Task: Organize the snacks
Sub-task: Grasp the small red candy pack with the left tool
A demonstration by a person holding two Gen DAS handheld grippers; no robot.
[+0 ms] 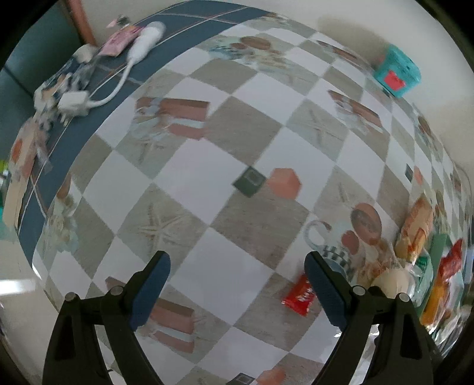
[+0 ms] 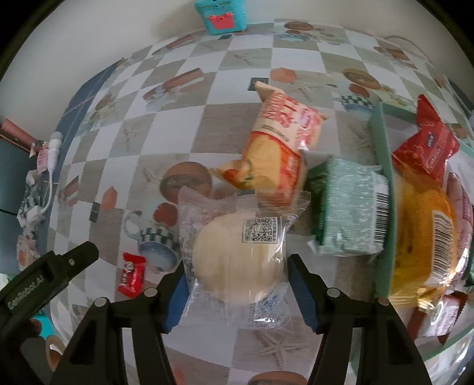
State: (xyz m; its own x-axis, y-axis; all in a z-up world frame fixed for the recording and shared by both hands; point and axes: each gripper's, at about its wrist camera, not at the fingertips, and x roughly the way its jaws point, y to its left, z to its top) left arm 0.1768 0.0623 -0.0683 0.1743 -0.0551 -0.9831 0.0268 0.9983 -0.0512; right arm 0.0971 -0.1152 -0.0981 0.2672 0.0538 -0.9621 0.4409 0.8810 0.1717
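My right gripper (image 2: 237, 281) is shut on a clear-wrapped pale round bun (image 2: 237, 254), held above the table. Beyond it lie an orange-and-white snack bag (image 2: 275, 148) and a green-and-white packet (image 2: 346, 207) that leans on the rim of a green tray (image 2: 385, 183). In the tray are a yellow packet (image 2: 423, 237) and a red packet (image 2: 426, 148). A small red candy (image 2: 131, 275) lies on the table at the left. My left gripper (image 1: 237, 290) is open and empty above the table, with the red candy (image 1: 299, 296) beside its right finger.
The table has a checkered cloth (image 1: 237, 148). A teal box (image 1: 397, 71) stands at the far edge by the wall; it also shows in the right wrist view (image 2: 222, 14). White chargers and cable (image 1: 118, 74) lie on the blue border at the far left.
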